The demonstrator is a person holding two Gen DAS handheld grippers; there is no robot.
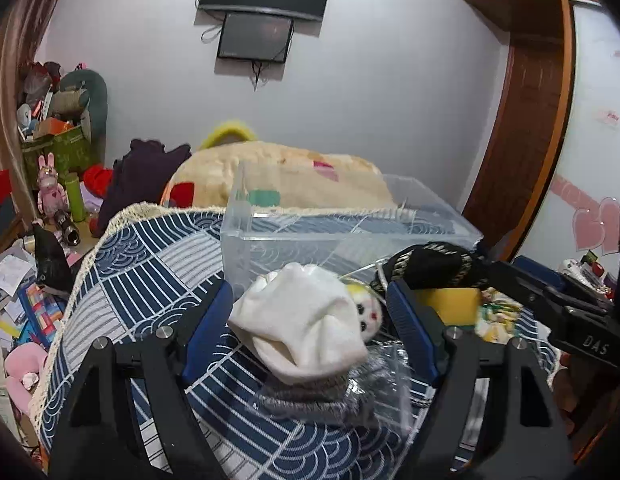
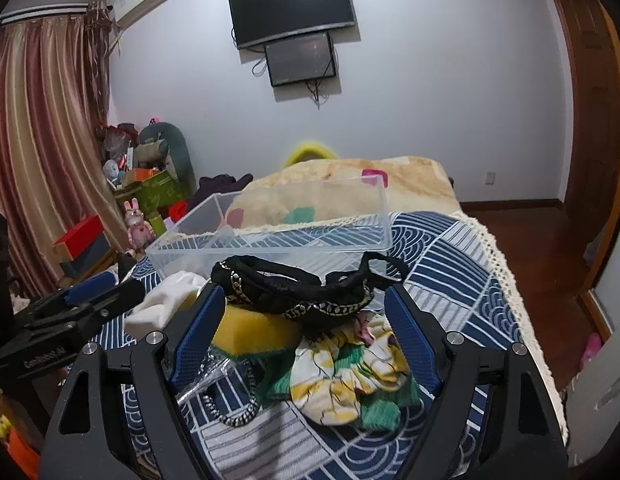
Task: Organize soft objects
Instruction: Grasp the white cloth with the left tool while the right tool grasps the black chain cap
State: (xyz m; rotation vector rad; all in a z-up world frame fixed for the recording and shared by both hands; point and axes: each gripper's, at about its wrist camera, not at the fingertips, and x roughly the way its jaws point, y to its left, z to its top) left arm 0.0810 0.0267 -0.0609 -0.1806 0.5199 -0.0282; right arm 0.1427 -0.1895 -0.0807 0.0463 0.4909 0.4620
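A white sock with a grey cuff (image 1: 302, 320) lies on the blue patterned cloth (image 1: 150, 272), between the blue pads of my open left gripper (image 1: 310, 300); it also shows in the right wrist view (image 2: 166, 300). A small doll face (image 1: 368, 312) peeks out beside it. My open right gripper (image 2: 304, 300) straddles a black strappy garment (image 2: 294, 292), a yellow sponge (image 2: 250, 330) and a floral green-yellow cloth (image 2: 350, 376). A clear plastic bin (image 2: 270, 236) stands empty just behind the pile; it also shows in the left wrist view (image 1: 342, 232).
A cream blanket (image 2: 350, 188) lies behind the bin. A crinkled clear wrapper (image 1: 390, 368) lies by the sock. Cluttered boxes and toys (image 2: 150, 184) fill the far left corner. The cloth's lace edge (image 2: 506, 280) drops to wooden floor on the right.
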